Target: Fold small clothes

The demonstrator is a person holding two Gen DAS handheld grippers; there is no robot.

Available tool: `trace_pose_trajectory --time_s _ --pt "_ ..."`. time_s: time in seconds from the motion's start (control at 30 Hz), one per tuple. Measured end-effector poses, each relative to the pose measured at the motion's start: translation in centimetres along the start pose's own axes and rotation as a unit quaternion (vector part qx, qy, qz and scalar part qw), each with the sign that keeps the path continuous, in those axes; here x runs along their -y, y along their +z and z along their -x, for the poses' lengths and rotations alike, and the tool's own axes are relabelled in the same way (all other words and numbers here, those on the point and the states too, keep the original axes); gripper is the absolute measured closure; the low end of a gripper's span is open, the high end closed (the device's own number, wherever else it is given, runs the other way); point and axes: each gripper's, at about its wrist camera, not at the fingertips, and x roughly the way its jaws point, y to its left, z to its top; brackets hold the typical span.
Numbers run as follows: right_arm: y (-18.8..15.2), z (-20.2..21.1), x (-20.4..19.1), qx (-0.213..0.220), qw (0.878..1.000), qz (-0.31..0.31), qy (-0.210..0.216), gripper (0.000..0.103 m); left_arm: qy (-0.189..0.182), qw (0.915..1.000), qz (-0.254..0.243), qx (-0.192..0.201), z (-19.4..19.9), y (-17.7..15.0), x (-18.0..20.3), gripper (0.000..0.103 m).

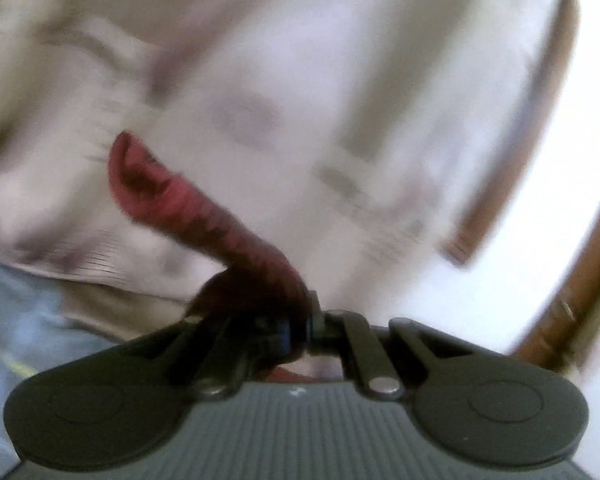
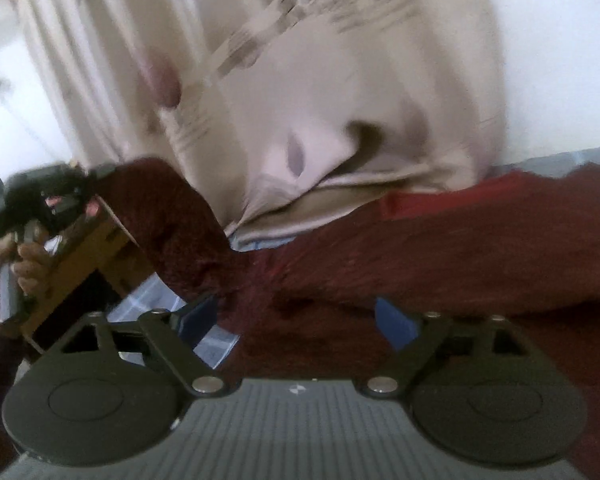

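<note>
Beige shirt (image 2: pixel 340 92) bkgd, fuzzy maroon garment (image 2: pixel 420 248), rumpled.

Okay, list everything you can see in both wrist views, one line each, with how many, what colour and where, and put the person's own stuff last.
Fuzzy garment: one, dark red, spread across the lower middle of the right wrist view, one end lifted up at left.
Checked cloth: one, pale blue and white, under the garment.
Cardboard box: one, brown, left edge of the right wrist view.
Wooden frame: one, brown, right edge of the left wrist view; too blurred to say what it is.
Person's top: one, cream with blurred print, fills the background.
Left gripper: one, black, shut on the garment's end.
Right gripper: one, black with blue pads, open over the garment.
</note>
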Motion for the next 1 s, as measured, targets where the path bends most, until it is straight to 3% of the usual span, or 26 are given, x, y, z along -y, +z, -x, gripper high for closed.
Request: trace_pose_trajectory --time_s 0.13,0.2,0.3,0.37,0.4,0.43,0.47,0.5,0.53,0.7,0.73,0.8,0.87,1.0 --pt "-0.1 2.6 0.8 0.012 0.999 0.024 -0.027 0.016 -0.044 0.9963 -0.045 -0.059 -6.6 -3.1 7.3 0.097" --pt "-0.2 3.7 1.4 0.016 0.998 0.036 -0.041 0.014 -0.072 0.99 -0.059 -0.106 -10.4 -5.6 10.0 0.096" --pt "-0.7 5.0 3.1 0.016 0.998 0.032 -0.051 0.01 -0.093 0.9834 -0.094 -0.124 -14.4 -9.4 12.4 0.095" --pt "-1.2 5.3 4.6 0.013 0.998 0.019 -0.06 0.01 -0.102 0.9778 -0.123 -0.136 -16.6 -12.1 13.0 0.089" --pt "-1.3 5.3 5.2 0.01 0.998 0.013 -0.063 0.01 -0.103 0.9753 -0.131 -0.145 -17.0 -13.0 12.9 0.08" --pt "-1.5 5.3 5.8 0.007 0.998 0.006 -0.063 0.01 -0.108 0.9721 -0.136 -0.158 -17.4 -13.9 12.8 0.063" --pt "-1.6 5.5 6.2 0.006 0.998 0.003 -0.063 0.01 -0.111 0.9706 -0.139 -0.162 -17.3 -14.4 12.7 0.053" --pt "-1.9 5.8 6.5 0.006 0.998 0.002 -0.063 0.01 -0.109 0.9714 -0.14 -0.158 -16.9 -14.8 12.5 0.036" --pt "-2.0 5.8 6.8 0.006 0.998 0.0 -0.062 0.01 -0.102 0.9752 -0.137 -0.14 -16.0 -14.8 12.2 0.03" --pt "-1.4 6.5 8.8 0.023 0.997 -0.021 -0.065 0.01 -0.075 0.9869 -0.103 -0.098 -12.0 -13.8 10.5 0.025" --pt "-1.2 6.7 9.4 0.029 0.997 -0.028 -0.063 0.01 -0.062 0.9892 -0.097 -0.091 -11.4 -13.7 9.8 0.02" --pt "-0.4 7.0 10.7 0.04 0.995 -0.04 -0.082 0.012 -0.029 0.9919 -0.095 -0.079 -9.4 -14.0 8.2 0.018" --pt "0.8 6.9 12.4 0.046 0.993 -0.045 -0.096 0.017 -0.01 0.9928 -0.091 -0.077 -8.1 -14.6 6.9 0.018" --pt "2.5 4.9 15.3 0.018 0.99 -0.046 -0.133 0.023 0.006 0.9933 -0.069 -0.093 -5.9 -16.4 5.1 0.018"
